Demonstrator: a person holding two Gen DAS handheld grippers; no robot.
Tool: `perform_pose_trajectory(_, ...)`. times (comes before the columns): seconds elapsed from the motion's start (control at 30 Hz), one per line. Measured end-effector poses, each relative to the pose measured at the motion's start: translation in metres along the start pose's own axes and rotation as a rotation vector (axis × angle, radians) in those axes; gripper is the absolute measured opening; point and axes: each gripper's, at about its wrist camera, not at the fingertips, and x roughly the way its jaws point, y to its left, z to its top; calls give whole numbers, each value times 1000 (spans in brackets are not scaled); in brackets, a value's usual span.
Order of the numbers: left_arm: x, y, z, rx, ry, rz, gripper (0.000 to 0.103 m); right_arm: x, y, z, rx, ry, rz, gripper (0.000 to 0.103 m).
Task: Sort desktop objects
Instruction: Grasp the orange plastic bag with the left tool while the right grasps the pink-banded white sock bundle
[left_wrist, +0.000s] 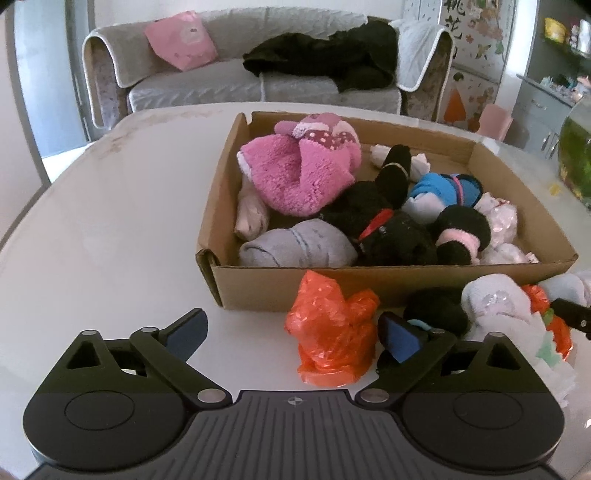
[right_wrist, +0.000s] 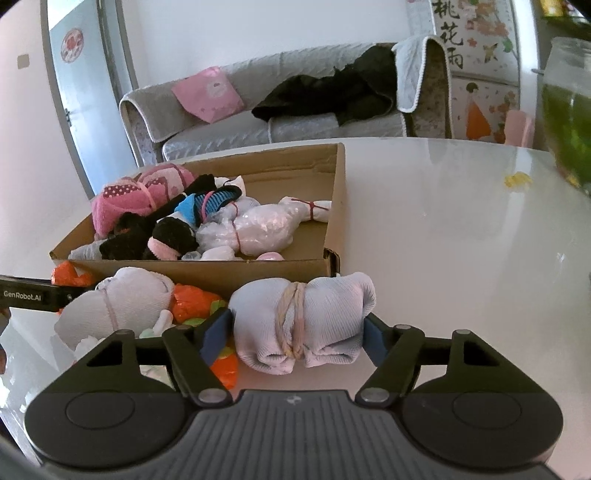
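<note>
Surface (left_wrist: 110, 206): one, white and glossy, carrying everything listed here.

Cardboard box (left_wrist: 391, 280): one, open-topped, low-walled, standing on the surface ahead of both my hands. It is crowded with rolled cloth bundles: a fluffy pink bundle (left_wrist: 295, 173) at the far left, a grey bundle (left_wrist: 295, 245) against the near wall, black ones in the middle, a blue one (left_wrist: 447, 188) further right. I cannot count them exactly, since they overlap.

My left hand-held gripper (left_wrist: 291, 334): pointing down at a slant toward the near side of the box, jaws spread wide, nothing gripped. The orange plastic bag (left_wrist: 332, 332) sits on the surface between the fingers, nearer the right one; I cannot tell whether it touches.

My right hand-held gripper (right_wrist: 295, 334): also slanted downward, jaws at a middling width, one pad at each end of the pale lilac bundle (right_wrist: 317, 317). That bundle is tied round its middle with a band and lies just in front of the box's near wall.

Loose items beside the box: one white bundle (right_wrist: 122, 299), one small black bundle (left_wrist: 436, 310), and more orange plastic (right_wrist: 192, 301).
</note>
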Motion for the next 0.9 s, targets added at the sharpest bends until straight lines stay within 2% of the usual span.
perform_pose_trajectory(0.07,0,1,-1,-7,-1,-35,83,-1,0,-1,2,-6,-1,66)
perform_pose_trajectory(0.2,2,1,0,-7,-2,-47,81,-1,1,-2,1,-11,-2,65)
perform_pose_trajectory(0.33,-1,-1,0,-7,-7,-64,57,-1,-1,-2,11,-14,8,65)
perform_pose_trajectory(0.57,-3,-4,-3,12,-8,-97,56,-3,-1,-2,-2,-19,2,63)
perform_pose_trajectory(0.9,-18,-2,-6,24,11,-73,55,-8,-1,-1,7,-31,10,61)
